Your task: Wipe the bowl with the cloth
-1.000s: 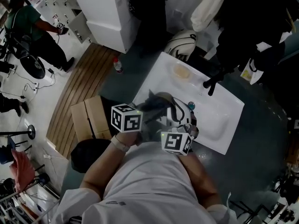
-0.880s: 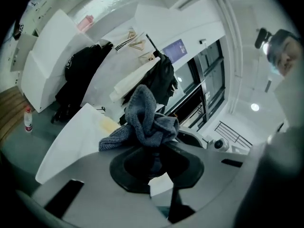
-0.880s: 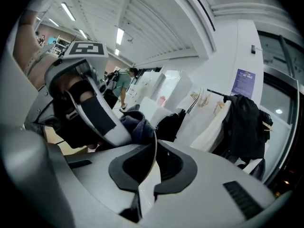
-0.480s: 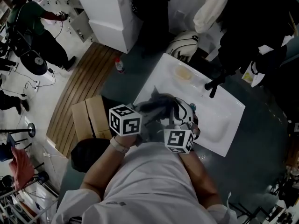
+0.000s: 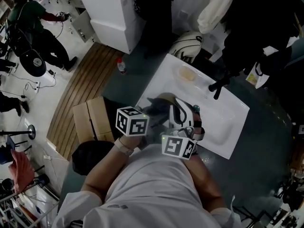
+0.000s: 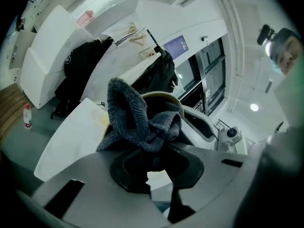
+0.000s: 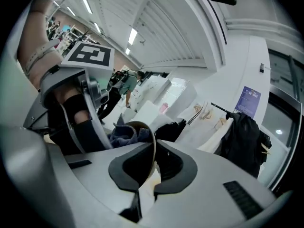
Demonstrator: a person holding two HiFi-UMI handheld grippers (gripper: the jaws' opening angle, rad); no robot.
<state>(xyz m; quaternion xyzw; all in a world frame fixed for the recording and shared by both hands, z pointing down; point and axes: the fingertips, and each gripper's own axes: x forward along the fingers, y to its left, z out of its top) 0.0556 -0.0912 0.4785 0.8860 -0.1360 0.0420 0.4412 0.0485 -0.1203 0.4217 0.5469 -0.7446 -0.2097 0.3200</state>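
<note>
Your left gripper (image 6: 156, 153) has slid slightly toward the right one, its jaws pinching the grey cloth (image 6: 138, 118) inside the bowl (image 7: 144, 127), whose rim your right gripper (image 7: 154, 148) clamps above the white sink (image 5: 224, 112).

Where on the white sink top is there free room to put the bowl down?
Bare sink top: between the yellowish patch and the cloth, and in front of the black tap. Crowded: the near edge, where cloth and bowl are held.
</note>
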